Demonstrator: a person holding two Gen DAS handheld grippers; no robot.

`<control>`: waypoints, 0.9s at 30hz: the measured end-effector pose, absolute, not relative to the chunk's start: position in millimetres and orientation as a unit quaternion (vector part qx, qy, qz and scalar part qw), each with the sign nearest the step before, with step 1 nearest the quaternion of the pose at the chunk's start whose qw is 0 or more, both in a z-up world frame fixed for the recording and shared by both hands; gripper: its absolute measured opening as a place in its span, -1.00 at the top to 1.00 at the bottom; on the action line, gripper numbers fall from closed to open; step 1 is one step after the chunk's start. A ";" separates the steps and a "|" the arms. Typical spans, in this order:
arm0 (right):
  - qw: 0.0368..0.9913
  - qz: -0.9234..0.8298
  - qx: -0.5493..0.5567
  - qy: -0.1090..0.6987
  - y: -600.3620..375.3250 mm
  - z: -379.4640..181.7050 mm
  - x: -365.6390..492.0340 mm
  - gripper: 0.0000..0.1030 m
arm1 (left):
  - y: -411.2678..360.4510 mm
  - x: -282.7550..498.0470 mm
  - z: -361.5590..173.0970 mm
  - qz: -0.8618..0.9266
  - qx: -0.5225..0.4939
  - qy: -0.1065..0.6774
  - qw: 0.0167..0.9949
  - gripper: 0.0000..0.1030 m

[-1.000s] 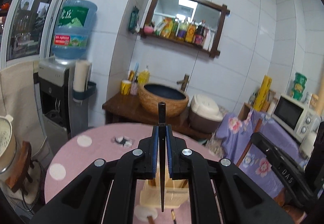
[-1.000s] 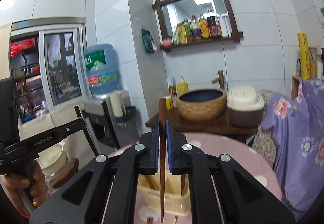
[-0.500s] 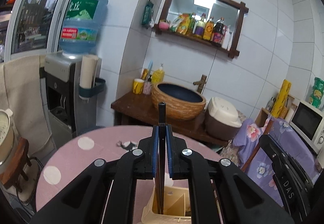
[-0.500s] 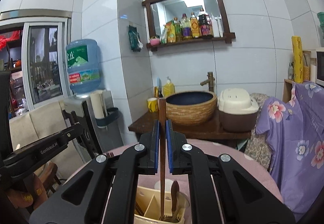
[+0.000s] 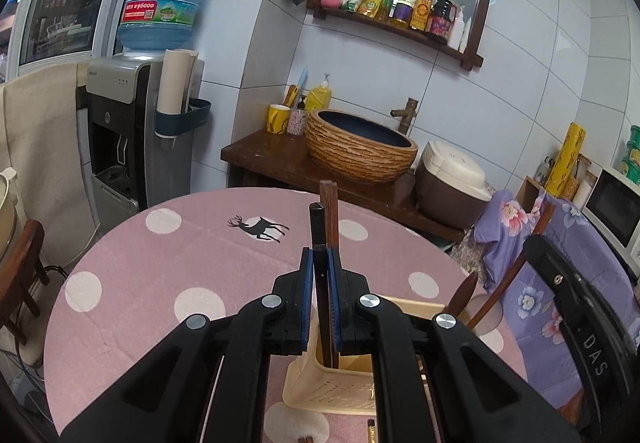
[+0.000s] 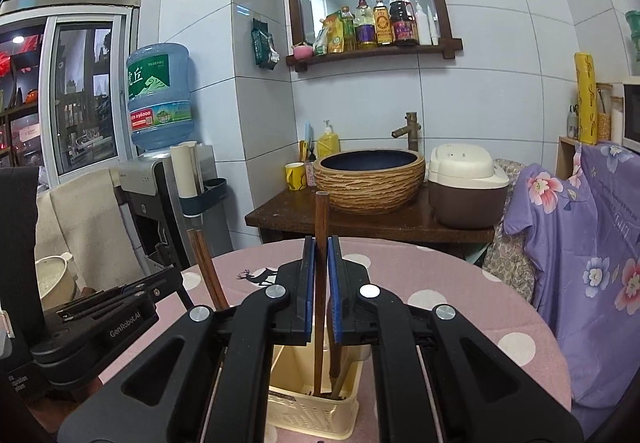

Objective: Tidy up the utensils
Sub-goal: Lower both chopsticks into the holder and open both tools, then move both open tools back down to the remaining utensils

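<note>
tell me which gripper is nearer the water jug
Left. In the right wrist view the left gripper sits on the water jug side; the right gripper is further from it, above the basket.

You are in a home kitchen: a water dispenser [image 6: 160,179] stands left of the basin [image 6: 369,179]; a rice cooker [image 6: 466,185] sits right of it, condiment bottles [image 6: 376,25] above.

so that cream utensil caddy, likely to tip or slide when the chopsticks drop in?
The cream caddy looks like thin perforated plastic, so probably light and apt to slide on the pink tablecloth. It stands tall with chopsticks poking well above its rim, so a sideways nudge could tip it. Lower straight down.
</note>
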State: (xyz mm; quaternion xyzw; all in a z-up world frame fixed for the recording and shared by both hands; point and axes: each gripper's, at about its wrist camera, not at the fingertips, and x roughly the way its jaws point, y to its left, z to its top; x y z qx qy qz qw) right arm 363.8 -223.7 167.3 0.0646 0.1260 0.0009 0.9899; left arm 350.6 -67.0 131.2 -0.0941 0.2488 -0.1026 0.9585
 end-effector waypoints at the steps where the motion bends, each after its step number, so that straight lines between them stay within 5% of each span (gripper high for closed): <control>1: 0.990 0.003 0.066 0.126 -224.4 167.6 362.7 0.85 | -68.0 350.5 130.0 -0.100 -0.091 0.249 0.959 0.84; 9: 0.989 0.016 0.071 0.130 -227.4 167.9 359.7 0.72 | -66.6 344.4 129.1 -0.099 -0.077 0.241 0.962 0.76; 11: 0.989 0.019 0.077 0.126 -230.5 166.5 355.3 0.25 | -63.0 339.1 129.6 -0.097 -0.073 0.236 0.964 0.33; 12: 0.989 0.021 0.081 0.123 -231.9 166.0 352.6 0.20 | -59.9 334.8 129.7 -0.097 -0.072 0.233 0.965 0.21; 15: 0.989 0.022 0.082 0.124 -235.0 164.4 342.6 0.19 | -49.8 319.6 128.7 -0.090 -0.073 0.221 0.968 0.02; 19: 0.987 0.034 0.079 0.139 -238.5 157.7 323.9 0.18 | -32.7 300.8 117.8 -0.076 -0.068 0.233 0.967 -0.50; 27: 0.965 0.077 0.048 0.248 -221.7 102.5 299.6 0.10 | -11.7 276.0 59.9 -0.053 -0.049 0.306 0.949 -0.64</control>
